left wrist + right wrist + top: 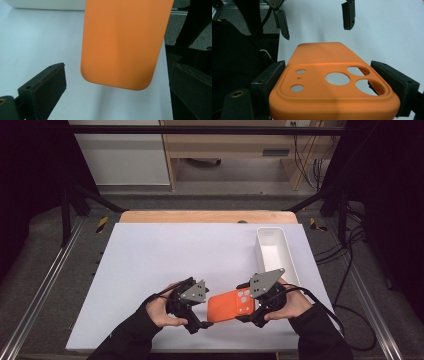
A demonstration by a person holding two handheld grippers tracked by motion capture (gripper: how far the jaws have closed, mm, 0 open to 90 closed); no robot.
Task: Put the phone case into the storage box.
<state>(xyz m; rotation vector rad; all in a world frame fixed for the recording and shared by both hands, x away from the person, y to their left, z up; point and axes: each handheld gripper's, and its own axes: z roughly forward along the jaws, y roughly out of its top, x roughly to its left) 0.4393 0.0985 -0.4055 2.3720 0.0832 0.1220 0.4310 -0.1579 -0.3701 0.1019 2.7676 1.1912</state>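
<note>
— So, what's nearest?
— 2 grippers low on the white table [150,255]. The right gripper [337,82] clamps a matte orange phone case [231,306], rounded corners, camera cutouts, by its camera end, raised off the table.
— And the other?
— The left gripper [117,82] has its jaws wide apart, pads off the case's plain end.
— Farther back?
— A long white plastic bin [272,247], nothing visible inside.
</note>
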